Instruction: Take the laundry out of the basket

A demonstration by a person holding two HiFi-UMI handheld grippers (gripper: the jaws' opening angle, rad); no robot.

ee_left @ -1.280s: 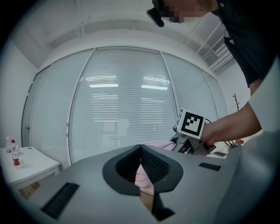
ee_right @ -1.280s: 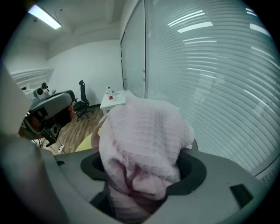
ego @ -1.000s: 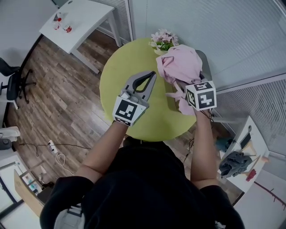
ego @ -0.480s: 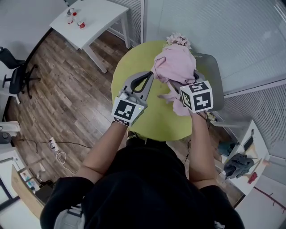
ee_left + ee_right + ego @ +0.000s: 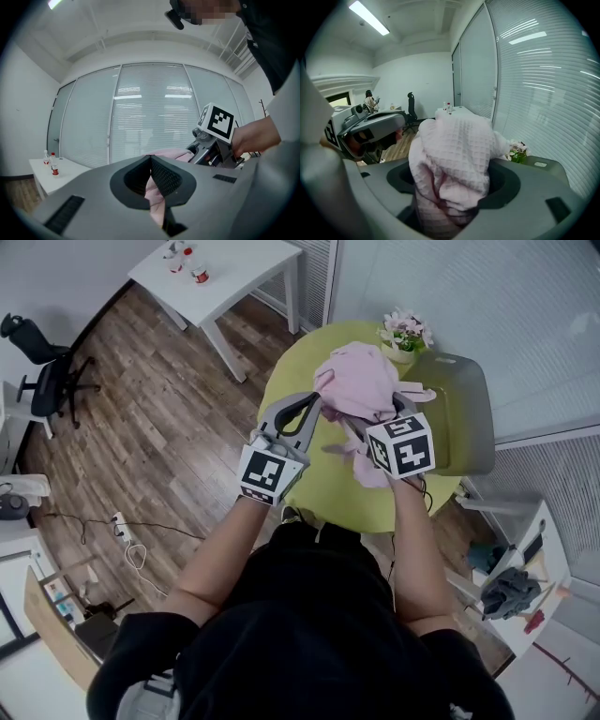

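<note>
A pink waffle-weave cloth (image 5: pixel 356 385) hangs bunched above the round yellow-green table (image 5: pixel 300 451), held between both grippers. My left gripper (image 5: pixel 314 401) is shut on a thin edge of the cloth (image 5: pixel 154 197) at its left side. My right gripper (image 5: pixel 373 423) is shut on a thick wad of the same cloth (image 5: pixel 454 154), which fills its jaws and hides the fingertips. The grey laundry basket (image 5: pixel 459 418) stands at the table's right edge, just right of the cloth; its inside is hardly visible.
A small pot of pink flowers (image 5: pixel 405 334) stands at the far side of the table beside the basket. A white side table (image 5: pixel 225 268) with two small bottles is at the upper left, and an office chair (image 5: pixel 42 371) at the far left. Wood floor surrounds the table.
Both grippers and the pink cloth have moved left, from over the basket to over the table. The basket now shows uncovered at the right.
</note>
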